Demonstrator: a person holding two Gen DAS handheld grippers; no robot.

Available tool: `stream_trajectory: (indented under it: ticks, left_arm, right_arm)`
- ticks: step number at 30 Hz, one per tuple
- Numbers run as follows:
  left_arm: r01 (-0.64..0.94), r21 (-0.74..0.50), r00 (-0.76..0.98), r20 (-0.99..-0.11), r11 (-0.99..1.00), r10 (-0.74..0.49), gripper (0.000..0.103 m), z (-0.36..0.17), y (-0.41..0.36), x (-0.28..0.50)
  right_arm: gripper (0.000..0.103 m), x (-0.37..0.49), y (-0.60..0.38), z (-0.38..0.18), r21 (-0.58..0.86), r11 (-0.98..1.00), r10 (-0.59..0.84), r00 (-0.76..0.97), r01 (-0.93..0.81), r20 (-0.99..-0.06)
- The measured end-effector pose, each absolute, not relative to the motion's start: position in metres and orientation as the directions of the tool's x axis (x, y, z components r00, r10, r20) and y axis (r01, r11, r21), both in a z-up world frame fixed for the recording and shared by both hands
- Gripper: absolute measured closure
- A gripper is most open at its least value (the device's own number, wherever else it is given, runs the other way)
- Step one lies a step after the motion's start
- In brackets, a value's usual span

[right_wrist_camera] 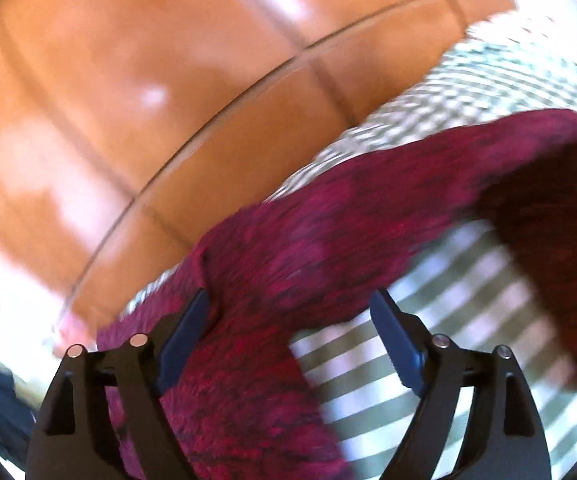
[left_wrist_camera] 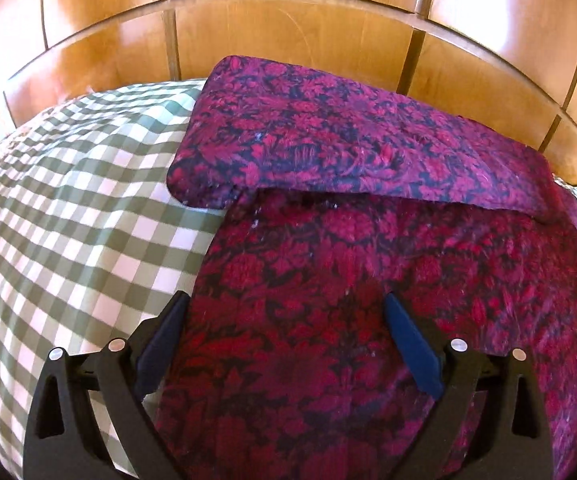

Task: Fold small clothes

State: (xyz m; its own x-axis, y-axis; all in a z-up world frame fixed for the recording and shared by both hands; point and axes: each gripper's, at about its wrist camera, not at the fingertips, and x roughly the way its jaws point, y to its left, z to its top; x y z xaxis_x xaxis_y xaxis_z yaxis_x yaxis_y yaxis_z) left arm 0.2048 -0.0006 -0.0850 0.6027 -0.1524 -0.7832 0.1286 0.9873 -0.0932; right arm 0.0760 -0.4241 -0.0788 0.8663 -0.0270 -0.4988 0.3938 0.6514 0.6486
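Crimson floral-patterned garment (left_wrist_camera: 368,280) lies on checked cloth, far edge folded over.

Right wrist view motion-blurred; garment (right_wrist_camera: 328,216) pattern smeared, lower edge cropped.

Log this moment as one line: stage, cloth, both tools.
stage: fold laid | cloth: far part doubled over, on checked cover | left tool: open | right tool: open

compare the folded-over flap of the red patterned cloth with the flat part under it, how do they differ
The folded-over flap of the red floral cloth looks purplish and sunlit; the flat lower part looks deeper red and shaded. The flap lies on top, at the far end by the wooden panelling; the lower part spreads near the left claw. Both share one floral print and lie on the green checked sheet.
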Motion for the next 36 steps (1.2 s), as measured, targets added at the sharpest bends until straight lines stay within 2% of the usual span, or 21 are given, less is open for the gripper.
stream_trajectory:
  ticks: [6,9,10,11,12,13,14,16,17,21,22,24,25,27,28,29,32,34,36]
  left_arm:
    - [0.128,-0.11,0.595,-0.787,0.986,-0.165,0.005,-0.087,0.002,0.204]
    - [0.129,-0.102,0.593,-0.789,0.986,-0.159,0.004,-0.087,0.001,0.205]
    - [0.129,-0.104,0.592,-0.79,0.986,-0.161,0.004,-0.088,0.002,0.204]
    - [0.129,-0.106,0.59,-0.791,0.986,-0.162,0.004,-0.088,0.002,0.204]
    - [0.129,-0.109,0.588,-0.792,0.986,-0.165,0.004,-0.089,0.002,0.204]
    - [0.129,-0.112,0.586,-0.793,0.985,-0.167,0.004,-0.089,0.002,0.206]
    - [0.128,-0.114,0.584,-0.794,0.985,-0.168,0.004,-0.089,0.001,0.206]
    - [0.128,-0.118,0.582,-0.795,0.985,-0.171,0.004,-0.089,0.001,0.208]
    - [0.128,-0.121,0.582,-0.795,0.984,-0.173,0.004,-0.089,0.002,0.207]
    - [0.126,-0.124,0.581,-0.795,0.984,-0.174,0.004,-0.09,0.002,0.209]
    - [0.125,-0.126,0.58,-0.795,0.984,-0.176,0.004,-0.09,0.002,0.209]
    - [0.125,-0.129,0.58,-0.795,0.984,-0.178,0.004,-0.09,0.002,0.209]
    - [0.125,-0.129,0.58,-0.795,0.984,-0.178,0.004,-0.09,0.003,0.209]
    - [0.125,-0.129,0.58,-0.795,0.984,-0.178,0.004,-0.09,0.003,0.208]
    - [0.124,-0.129,0.58,-0.795,0.984,-0.178,0.004,-0.09,0.002,0.208]
    - [0.124,-0.129,0.58,-0.795,0.984,-0.178,0.004,-0.09,0.002,0.208]
    - [0.123,-0.133,0.58,-0.794,0.983,-0.18,0.004,-0.09,0.003,0.209]
    - [0.121,-0.134,0.58,-0.794,0.984,-0.18,0.004,-0.09,0.002,0.209]
    - [0.122,-0.132,0.58,-0.795,0.984,-0.178,0.004,-0.09,0.003,0.209]
  right_arm:
    - [0.011,0.045,-0.515,-0.089,0.833,0.323,-0.098,0.891,0.449,-0.443]
    - [0.019,0.037,-0.547,-0.103,0.852,0.18,-0.102,0.871,0.491,-0.48]
    - [0.03,0.038,-0.553,-0.105,0.842,0.164,-0.104,0.858,0.513,-0.503]
    - [0.047,0.04,-0.559,-0.106,0.813,0.157,-0.11,0.828,0.56,-0.549]
    - [0.055,0.042,-0.565,-0.106,0.793,0.16,-0.113,0.809,0.588,-0.577]
    - [0.072,0.04,-0.568,-0.105,0.786,0.163,-0.116,0.803,0.597,-0.585]
    - [0.079,0.043,-0.571,-0.1,0.785,0.176,-0.124,0.804,0.594,-0.581]
    - [0.087,0.043,-0.568,-0.082,0.77,0.259,-0.176,0.812,0.584,-0.557]
    - [0.088,0.046,-0.559,-0.061,0.745,0.369,-0.224,0.831,0.555,-0.509]
    - [0.088,0.06,-0.523,-0.024,0.614,0.634,-0.278,0.879,0.471,-0.387]
    - [0.088,0.062,-0.519,-0.027,0.61,0.638,-0.271,0.879,0.47,-0.393]
    - [0.084,0.068,-0.52,-0.044,0.601,0.599,-0.267,0.84,0.529,-0.472]
    - [0.08,0.071,-0.524,-0.052,0.61,0.574,-0.257,0.828,0.546,-0.499]
    - [0.063,0.067,-0.535,-0.077,0.669,0.476,-0.213,0.813,0.571,-0.542]
    - [0.05,0.062,-0.539,-0.087,0.686,0.429,-0.209,0.803,0.588,-0.558]
    - [0.043,0.059,-0.545,-0.096,0.694,0.385,-0.208,0.79,0.609,-0.577]
    - [0.036,0.037,-0.56,-0.113,0.748,0.257,-0.208,0.791,0.612,-0.576]
    - [0.038,0.02,-0.571,-0.123,0.786,0.159,-0.228,0.796,0.598,-0.56]
    - [0.053,0.008,-0.581,-0.126,0.799,0.109,-0.242,0.796,0.591,-0.556]
